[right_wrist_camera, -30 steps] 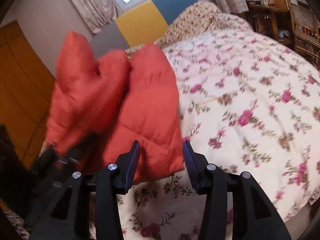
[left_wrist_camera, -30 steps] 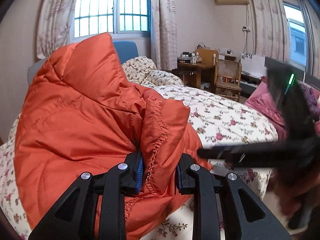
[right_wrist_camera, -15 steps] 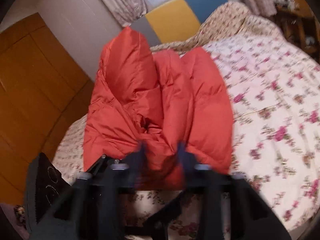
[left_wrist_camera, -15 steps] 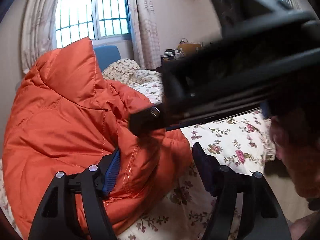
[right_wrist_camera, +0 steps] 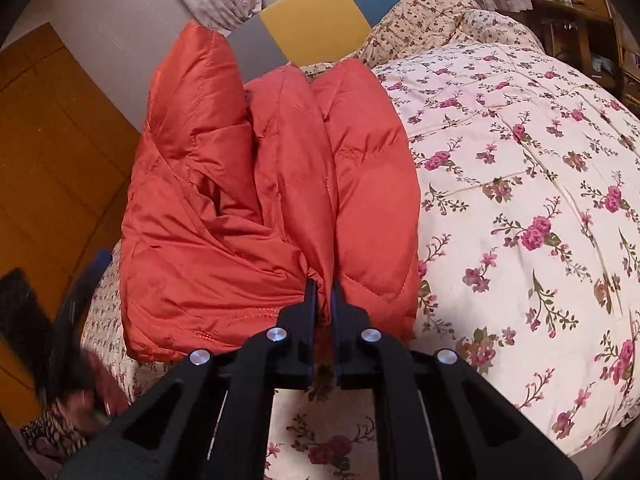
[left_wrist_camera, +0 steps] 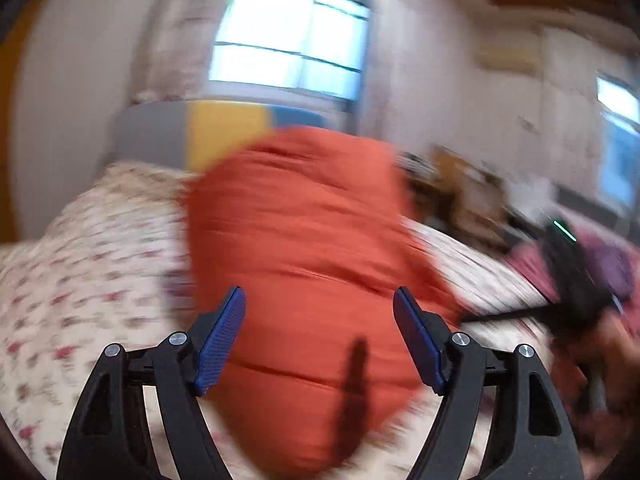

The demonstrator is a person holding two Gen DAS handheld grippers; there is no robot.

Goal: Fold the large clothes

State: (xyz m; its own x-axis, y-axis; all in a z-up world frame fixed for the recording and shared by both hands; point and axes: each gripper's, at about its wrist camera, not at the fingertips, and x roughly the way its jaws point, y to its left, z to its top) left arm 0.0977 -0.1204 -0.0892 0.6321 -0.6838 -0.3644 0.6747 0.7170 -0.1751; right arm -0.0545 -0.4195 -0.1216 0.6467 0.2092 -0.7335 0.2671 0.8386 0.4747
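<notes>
Two claws are at work on one big orange puffy coat [right_wrist_camera: 280, 184], which lies bunched up on the flowery bed cover [right_wrist_camera: 540, 184]. In the right wrist view the coat fills the middle and runs up toward 11 o'clock, near the yellow and blue headboard [right_wrist_camera: 320, 28].

I think the step now is to pull the near edge of the coat so it can be laid flat and then folded. To do it well, pull slow and low along the bed, so the puffy cloth does not slip out. Keep the pull straight toward 6 o'clock, so the coat does not twist. The free claw should then take the other side of the same edge, so both sides move together.

The right claw [right_wrist_camera: 325, 280] is pinched nearly all the way closed. It has a fold of the coat's bottom edge squeezed between its two fingers, right at the middle of its view.

The left claw [left_wrist_camera: 320, 332] is spread wide, with its blue pads [left_wrist_camera: 220, 340] far apart. It grips nothing. The coat [left_wrist_camera: 312, 272] is seen behind the gap, but this picture is very blurry, so I cannot tell if the pads touch it.
</notes>
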